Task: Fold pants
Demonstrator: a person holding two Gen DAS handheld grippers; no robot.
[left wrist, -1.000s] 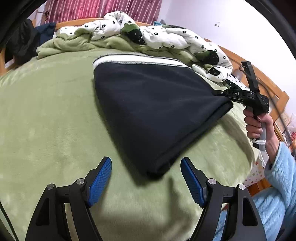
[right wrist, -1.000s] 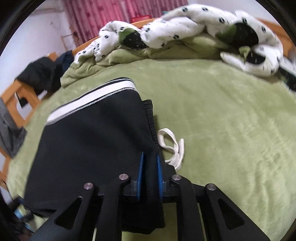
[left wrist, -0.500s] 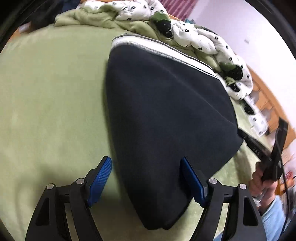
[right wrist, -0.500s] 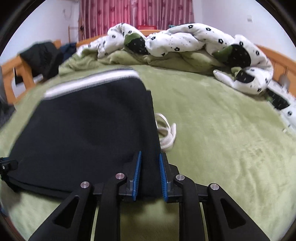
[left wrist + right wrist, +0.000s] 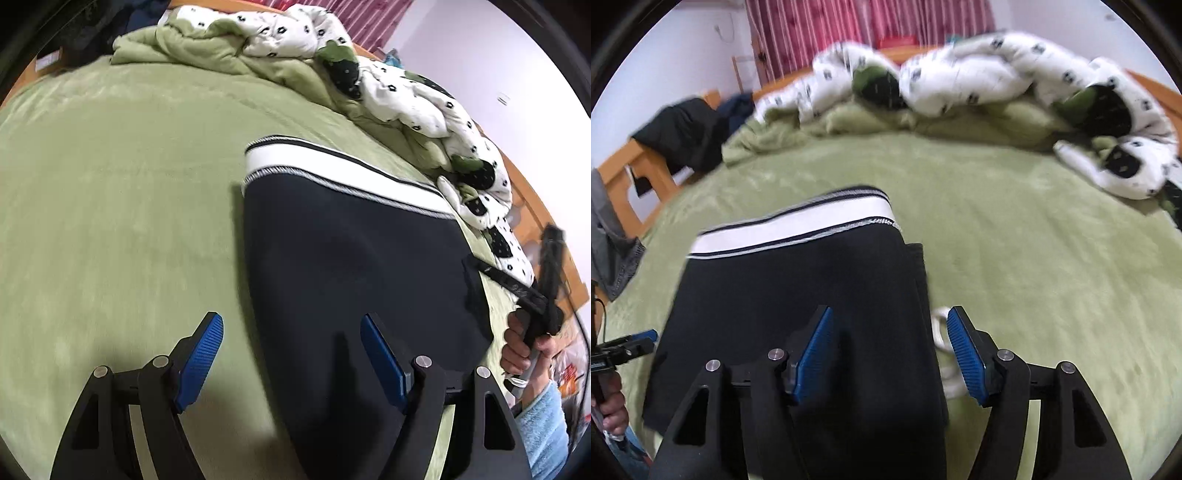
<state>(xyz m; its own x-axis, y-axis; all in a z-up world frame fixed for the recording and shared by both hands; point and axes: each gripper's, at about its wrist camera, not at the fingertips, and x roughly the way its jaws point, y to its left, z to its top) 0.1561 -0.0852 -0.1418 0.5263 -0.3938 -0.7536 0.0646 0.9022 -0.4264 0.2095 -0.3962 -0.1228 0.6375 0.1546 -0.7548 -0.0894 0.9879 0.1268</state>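
Observation:
The black pants [image 5: 354, 280] lie folded flat on the green bedspread, with a white striped band [image 5: 332, 170] at the far edge. My left gripper [image 5: 291, 354] is open and hovers over the near left edge of the pants. My right gripper [image 5: 888, 350] is open over the near right edge of the pants [image 5: 812, 295], holding nothing. A white drawstring [image 5: 942, 332] pokes out beside its right finger. The right gripper also shows in the left wrist view [image 5: 476, 264] at the pants' right side.
A rumpled white spotted duvet [image 5: 388, 96] and a green blanket [image 5: 871, 122] are piled at the far side of the bed. A wooden bed frame [image 5: 631, 162] with dark clothes [image 5: 687, 129] stands at the left. Green bedspread [image 5: 110, 192] stretches to the left of the pants.
My right gripper was shut on the pants' edge and has now opened and let go. My left gripper has moved forward over the pants' left edge, still open.

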